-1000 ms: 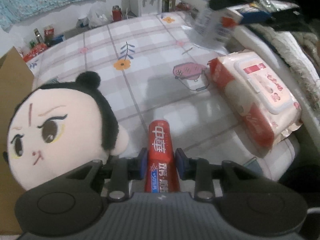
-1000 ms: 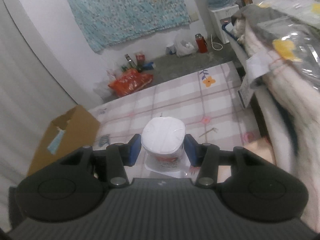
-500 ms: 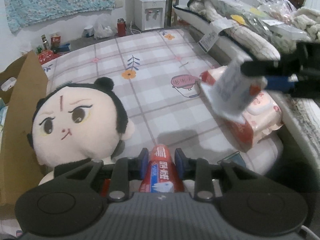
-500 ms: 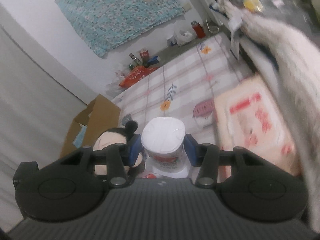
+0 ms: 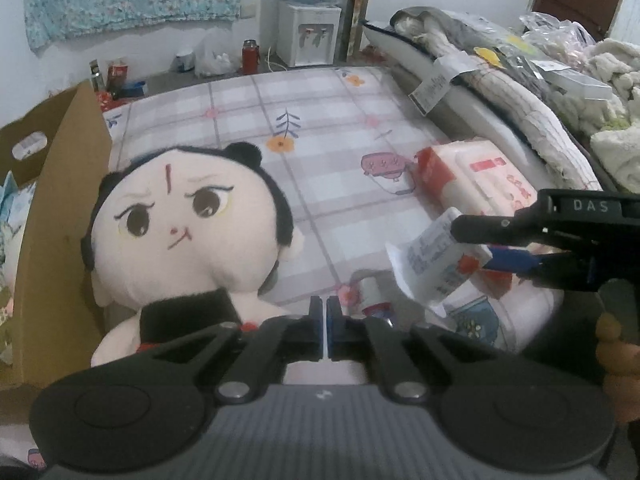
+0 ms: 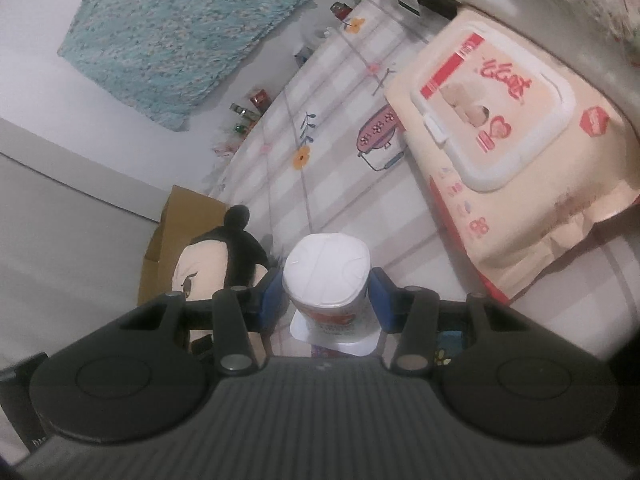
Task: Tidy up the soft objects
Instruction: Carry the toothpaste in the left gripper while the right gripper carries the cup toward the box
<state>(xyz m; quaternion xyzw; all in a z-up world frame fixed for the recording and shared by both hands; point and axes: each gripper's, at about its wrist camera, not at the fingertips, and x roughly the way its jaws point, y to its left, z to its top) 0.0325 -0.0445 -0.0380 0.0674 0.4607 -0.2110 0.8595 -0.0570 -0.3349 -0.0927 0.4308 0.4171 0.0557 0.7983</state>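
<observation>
A plush doll with a pale face and black hair lies on the checked bed sheet, left of centre; it also shows in the right wrist view. My left gripper is shut and empty, just right of the doll's body. A red toothpaste tube lies on the sheet just right of its fingertips. My right gripper is shut on a white soft pack, also seen at the right. A pink wet-wipes pack lies beyond, seen again in the left wrist view.
A brown cardboard box stands at the bed's left edge, against the doll. Piled bedding and bags line the right side. A water dispenser and bottles stand on the floor beyond the bed.
My left gripper let go of the red toothpaste tube, pulled back and closed empty; the tube now lies on the sheet. My right gripper moved down toward the sheet with the white pack.
</observation>
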